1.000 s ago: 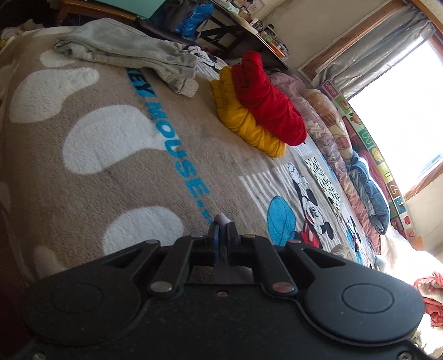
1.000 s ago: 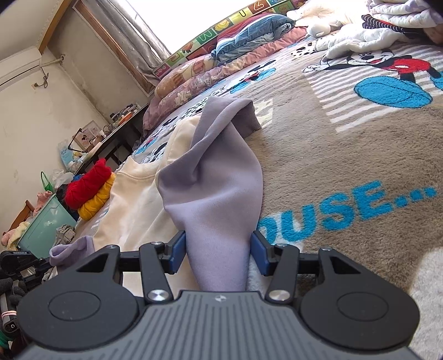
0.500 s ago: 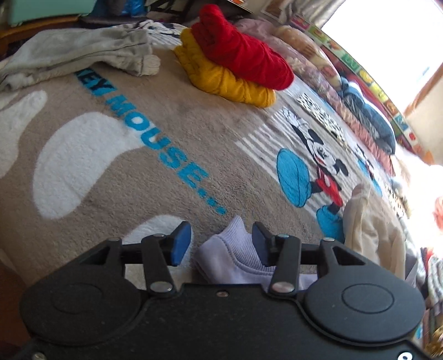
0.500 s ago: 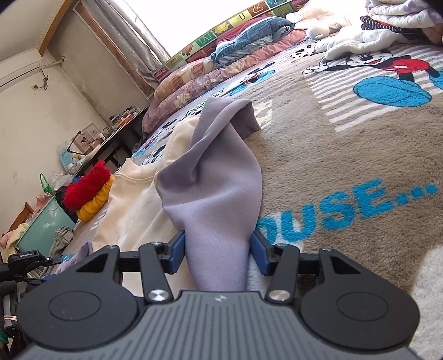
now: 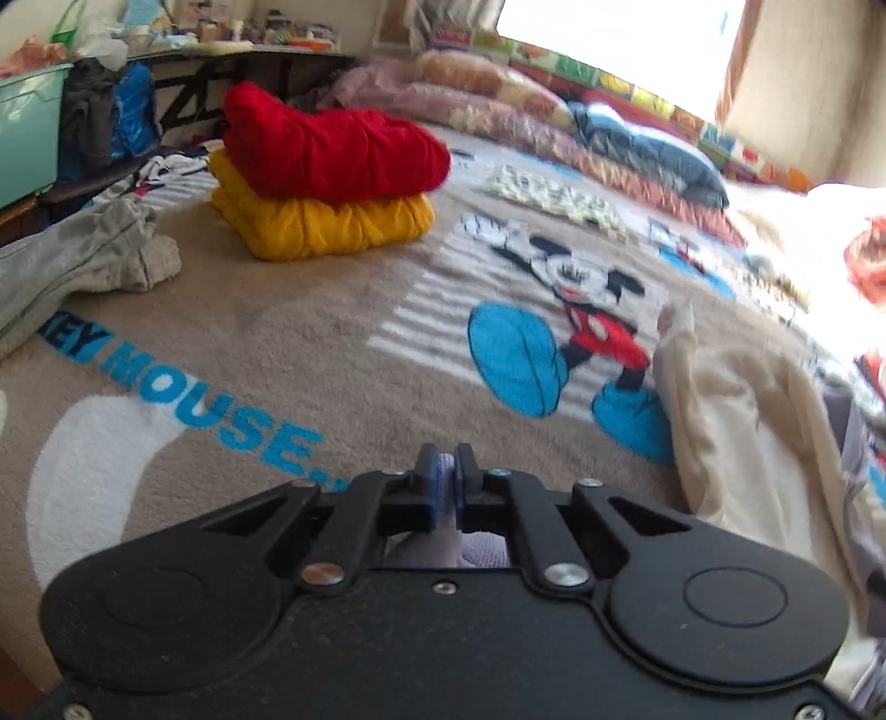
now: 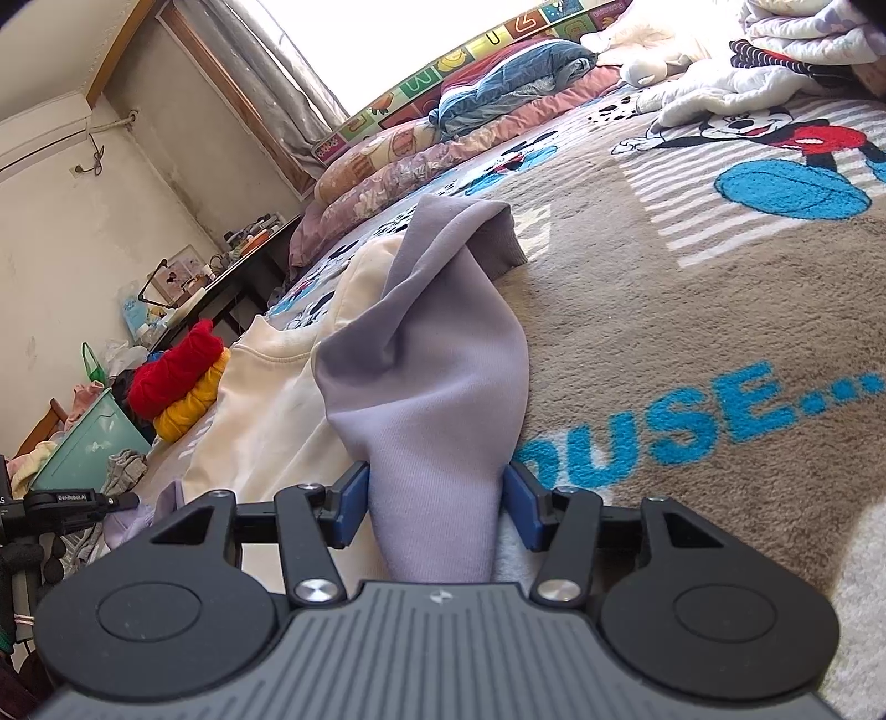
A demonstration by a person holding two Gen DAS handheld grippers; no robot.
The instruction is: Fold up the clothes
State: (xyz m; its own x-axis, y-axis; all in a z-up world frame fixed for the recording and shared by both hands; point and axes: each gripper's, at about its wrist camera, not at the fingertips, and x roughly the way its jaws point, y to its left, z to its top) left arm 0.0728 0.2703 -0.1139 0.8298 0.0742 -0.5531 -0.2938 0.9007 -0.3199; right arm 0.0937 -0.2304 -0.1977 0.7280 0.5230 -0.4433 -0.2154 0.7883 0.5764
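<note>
My left gripper (image 5: 443,471) is closed down tight, its blue pads all but meeting. A thin sliver of pale lilac fabric shows between them, and more of the same cloth shows through the opening just behind the jaws, so I record it as pinching an edge of the lilac garment (image 6: 437,399). The left view is blurred, and how much cloth is caught cannot be told.

My right gripper (image 6: 437,501) stands about half open, with a thick fold of the lilac garment filling the gap between its pads. The pads sit against the cloth on both sides, gripping it. From there the garment runs forward and away, ending in a ribbed cuff or hem that rests on the bed's blanket (image 6: 692,310).

Partly under the lilac cloth, on its left in the right view, lies a cream garment (image 6: 266,410), spread on the blanket. In the left view the same cream garment (image 5: 736,421) lies rumpled to the right of my left gripper.

Further out, a folded red garment (image 5: 332,149) sits stacked on a folded yellow garment (image 5: 321,227) on the blanket. A grey garment (image 5: 83,260) lies unfolded at the left edge of the bed. Pillows (image 5: 554,122) line the far side beneath the window (image 6: 354,44). A teal bin (image 6: 88,448) stands beside the bed.
</note>
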